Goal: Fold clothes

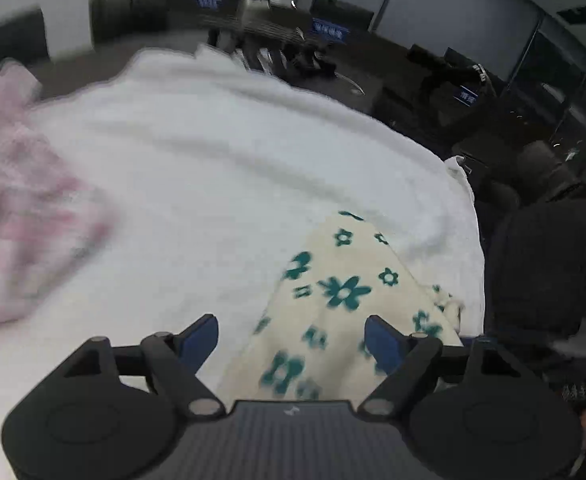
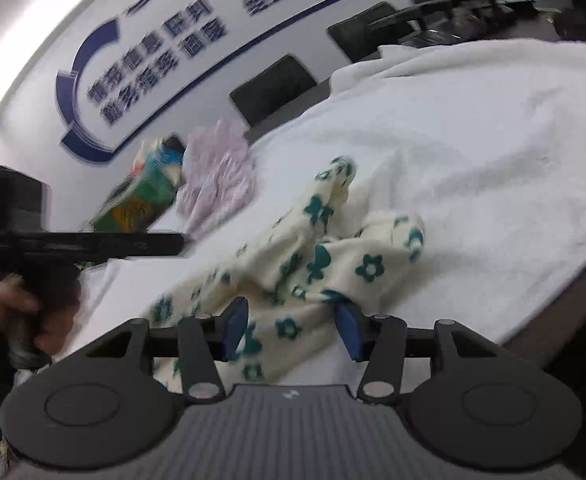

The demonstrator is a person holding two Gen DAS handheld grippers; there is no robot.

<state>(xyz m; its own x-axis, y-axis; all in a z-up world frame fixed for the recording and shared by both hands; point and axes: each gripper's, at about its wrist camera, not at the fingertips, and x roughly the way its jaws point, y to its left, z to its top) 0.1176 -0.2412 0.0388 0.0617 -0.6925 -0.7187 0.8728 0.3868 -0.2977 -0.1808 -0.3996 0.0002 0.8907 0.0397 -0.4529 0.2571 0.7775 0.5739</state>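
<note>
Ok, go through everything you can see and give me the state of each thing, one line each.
Left tool: open, over the floral garment, gripping nothing.
Right tool: open, fingers either side of the floral cloth.
Floral garment: crumpled, unfolded, one part raised.
Pink garment: bunched in a heap, unfolded.
White towel: spread out, slightly wrinkled, under the garments.
Colourful item: too blurred to judge.

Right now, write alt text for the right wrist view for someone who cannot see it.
A cream garment with teal flowers lies rumpled on a white towel-like cover, its near end between the open blue jaws of the right gripper. Behind it sit a pink garment and a colourful package, below a wall sign with blue lettering.
</note>
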